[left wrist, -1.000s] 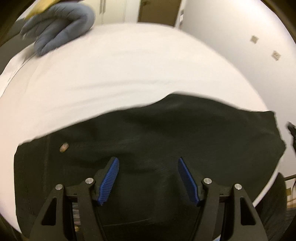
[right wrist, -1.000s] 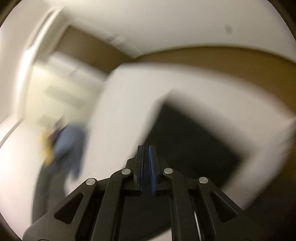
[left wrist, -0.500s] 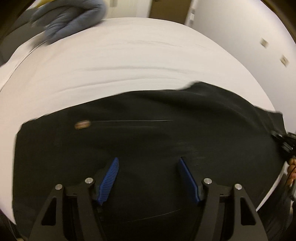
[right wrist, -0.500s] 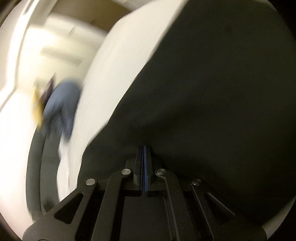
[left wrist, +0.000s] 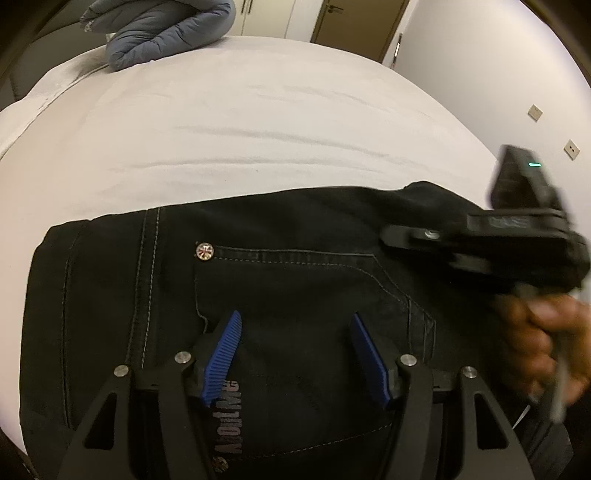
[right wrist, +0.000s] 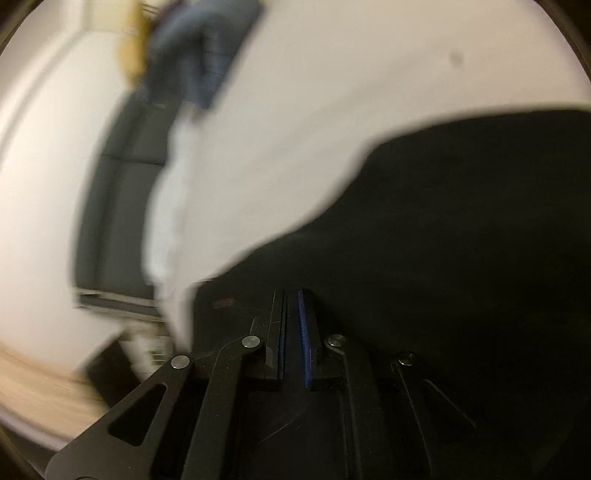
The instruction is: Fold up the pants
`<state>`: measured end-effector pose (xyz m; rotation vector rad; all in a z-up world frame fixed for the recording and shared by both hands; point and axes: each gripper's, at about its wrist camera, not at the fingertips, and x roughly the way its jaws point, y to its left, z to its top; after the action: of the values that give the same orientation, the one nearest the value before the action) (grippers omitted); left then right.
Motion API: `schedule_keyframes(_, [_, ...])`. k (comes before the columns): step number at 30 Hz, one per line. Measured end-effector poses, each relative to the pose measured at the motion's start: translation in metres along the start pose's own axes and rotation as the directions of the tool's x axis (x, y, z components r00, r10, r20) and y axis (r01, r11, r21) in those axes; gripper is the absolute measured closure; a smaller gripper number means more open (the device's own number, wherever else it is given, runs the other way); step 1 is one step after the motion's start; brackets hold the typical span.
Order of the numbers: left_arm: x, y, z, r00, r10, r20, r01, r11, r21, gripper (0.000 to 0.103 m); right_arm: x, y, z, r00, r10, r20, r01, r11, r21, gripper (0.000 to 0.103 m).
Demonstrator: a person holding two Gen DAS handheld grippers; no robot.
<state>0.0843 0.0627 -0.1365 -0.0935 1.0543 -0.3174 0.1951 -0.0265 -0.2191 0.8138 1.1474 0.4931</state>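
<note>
The black denim pants (left wrist: 295, 280) lie flat on the white-sheeted bed (left wrist: 240, 125), near its front edge. The left claw (left wrist: 295, 354) hangs directly over them. Its blue ribbed pads (left wrist: 221, 358) stand apart and are closing, one on each side of the lower part of a stitched back pocket. The cloth under them is flat, not pinched, so this claw grasps nothing.

In the left wrist view the pants run crosswise, their long axis going from left to right. The waistband end with its double seam is at the left. A small round metal rivet (left wrist: 204, 252) marks the pocket's upper left corner, and a printed label shows below the left pad. The fabric reaches rightward to the right claw (left wrist: 480, 251), held in a blurred hand (left wrist: 543, 343) at the far right end of the pants.

The right wrist view is blurred. There the right claw (right wrist: 291, 332) is clenched, its pads all but together, with black cloth filling the frame around and beyond it; whether fabric is caught between the pads cannot be told.

A grey-blue padded jacket (left wrist: 162, 29) sits bunched at the far left corner of the bed, well apart from the pants.
</note>
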Motion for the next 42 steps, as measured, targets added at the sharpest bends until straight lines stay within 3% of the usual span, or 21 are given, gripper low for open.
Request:
schedule_keyframes(1, [0.001,0.001,0.0,1.0,-0.005,0.002,0.005,1.0,-0.002,0.039,-0.005,-0.012,0.01,0.997,0.052,0.057,-0.055,0.998,0.045,0.103])
schedule_keyframes(3, [0.005,0.002,0.003,1.0,-0.011,0.008,0.011,1.0,-0.005,0.039,-0.019,-0.023,0.019,0.988,0.033,0.154,-0.047,0.995,0.087,0.103])
schedule_keyframes(6, [0.009,-0.001,-0.001,1.0,0.001,0.02,-0.002,1.0,0.008,0.037,-0.054,-0.043,0.046,0.948,-0.074,0.31,0.02,0.985,0.171,0.103])
schedule_keyframes(8, [0.007,-0.007,-0.001,1.0,0.021,0.023,-0.022,1.0,0.021,0.035,-0.082,-0.052,0.041,0.918,-0.136,0.373,0.051,0.972,0.23,0.103])
schedule_keyframes(9, [0.003,-0.01,0.0,0.999,0.035,0.019,-0.035,0.999,0.011,0.035,-0.123,-0.06,0.043,0.91,-0.131,0.393,0.041,0.972,0.231,0.098])
schedule_keyframes(12, [-0.008,-0.022,0.006,0.999,0.004,0.054,-0.003,1.0,-0.022,0.034,-0.157,-0.049,0.025,0.925,0.091,0.37,-0.156,0.976,0.15,0.096])
schedule_keyframes(14, [-0.007,-0.044,0.007,0.997,-0.028,0.067,0.028,1.0,0.0,0.034,-0.142,-0.03,-0.023,0.947,0.178,0.269,-0.21,0.973,0.097,0.096])
schedule_keyframes(15, [-0.003,-0.055,0.005,0.997,-0.052,0.055,0.052,0.999,0.009,0.034,-0.141,-0.038,-0.044,0.963,0.174,0.208,-0.193,0.978,0.076,0.096])
schedule_keyframes(17, [0.008,-0.076,0.0,0.996,-0.089,0.019,0.089,0.995,0.035,0.034,-0.125,-0.055,-0.087,0.992,0.064,0.112,-0.073,0.994,0.083,0.099])
schedule_keyframes(19, [0.02,-0.09,-0.01,0.999,-0.043,0.011,0.042,0.995,0.089,0.034,-0.138,-0.076,-0.111,0.981,0.108,0.163,-0.126,0.986,0.108,0.103])
schedule_keyframes(21, [0.018,-0.088,-0.014,0.998,-0.05,0.026,0.047,0.994,0.101,0.034,-0.168,-0.087,-0.116,0.969,0.007,0.246,-0.037,0.992,0.118,0.103])
schedule_keyframes(23, [0.013,-0.074,-0.013,0.997,-0.075,0.029,0.073,0.994,0.081,0.034,-0.223,-0.121,-0.127,0.937,-0.048,0.346,-0.013,0.985,0.171,0.103])
schedule_keyframes(27, [0.007,-0.036,-0.013,0.999,-0.02,0.039,0.018,0.998,0.066,0.035,-0.318,-0.185,-0.14,0.833,-0.156,0.531,-0.006,0.957,0.291,0.103])
schedule_keyframes(31, [-0.002,-0.005,-0.014,0.996,-0.078,0.035,0.076,0.995,0.059,0.062,-0.402,-0.226,-0.159,0.731,-0.272,0.626,0.021,0.926,0.377,0.103])
schedule_keyframes(33, [0.0,-0.004,-0.008,0.997,-0.064,0.037,0.062,0.996,0.063,0.061,-0.425,-0.226,-0.18,0.661,-0.349,0.664,0.037,0.899,0.436,0.103])
schedule_keyframes(35, [-0.007,-0.006,-0.006,0.999,-0.018,0.051,0.015,0.998,0.064,0.057,-0.451,-0.232,-0.199,0.605,-0.398,0.689,0.014,0.871,0.49,0.103])
schedule_keyframes(37, [-0.018,-0.019,-0.003,0.996,0.021,0.089,-0.027,0.998,0.064,0.031,-0.466,-0.22,-0.214,0.569,-0.381,0.729,-0.024,0.878,0.478,0.095])
schedule_keyframes(38, [-0.026,-0.026,-0.003,0.992,0.026,0.12,-0.035,0.997,0.071,0.025,-0.463,-0.208,-0.217,0.578,-0.33,0.747,-0.039,0.903,0.428,0.095])
schedule_keyframes(39, [-0.033,-0.042,-0.004,0.987,0.011,0.16,-0.023,0.997,0.075,0.015,-0.456,-0.199,-0.217,0.606,-0.269,0.748,-0.054,0.925,0.377,0.095])
schedule_keyframes(40, [-0.04,-0.054,-0.011,0.985,-0.013,0.174,0.0,0.997,0.075,0.008,-0.437,-0.185,-0.213,0.654,-0.196,0.73,-0.075,0.944,0.32,0.095])
schedule_keyframes(42, [-0.035,-0.088,-0.014,0.98,-0.089,0.178,0.073,0.993,0.095,0.005,-0.383,-0.154,-0.202,0.757,-0.064,0.651,-0.112,0.968,0.225,0.095])
